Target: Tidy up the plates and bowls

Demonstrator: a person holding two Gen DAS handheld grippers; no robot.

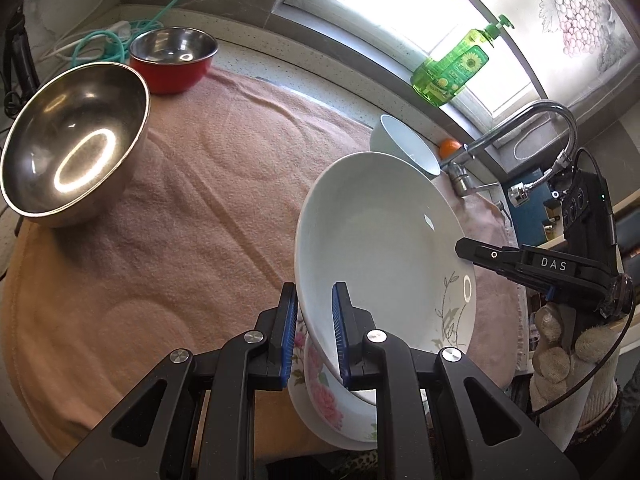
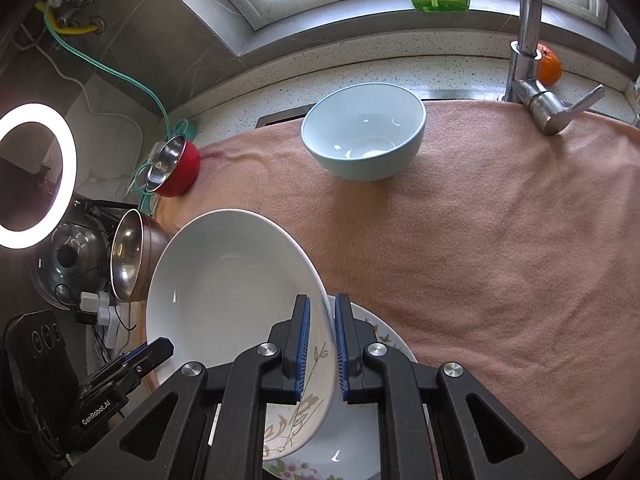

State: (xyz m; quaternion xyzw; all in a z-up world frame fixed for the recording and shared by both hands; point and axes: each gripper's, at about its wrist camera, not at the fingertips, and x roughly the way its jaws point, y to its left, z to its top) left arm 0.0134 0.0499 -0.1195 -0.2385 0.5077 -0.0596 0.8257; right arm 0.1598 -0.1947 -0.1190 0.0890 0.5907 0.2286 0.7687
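A white deep plate (image 1: 380, 232) with a grey leaf print is held tilted above the peach towel (image 1: 200, 200). My left gripper (image 1: 316, 336) is shut on its near rim. My right gripper (image 1: 460, 246) comes in from the right, and its tip lies on the opposite rim. In the right wrist view the same plate (image 2: 224, 272) has its rim clamped between the blue pads of my right gripper (image 2: 322, 344), and my left gripper (image 2: 160, 348) grips the lower left edge. Right under it lies a floral plate (image 1: 324, 400) (image 2: 360, 440).
On the towel (image 2: 480, 260) stand a steel bowl (image 1: 76, 148) (image 2: 128, 256), a red bowl with a steel inside (image 1: 172, 58) (image 2: 176, 166) and a light blue bowl (image 1: 404, 148) (image 2: 364, 132). A faucet (image 2: 528, 40), a green soap bottle (image 1: 452, 68) and an orange (image 2: 548, 64) line the window side.
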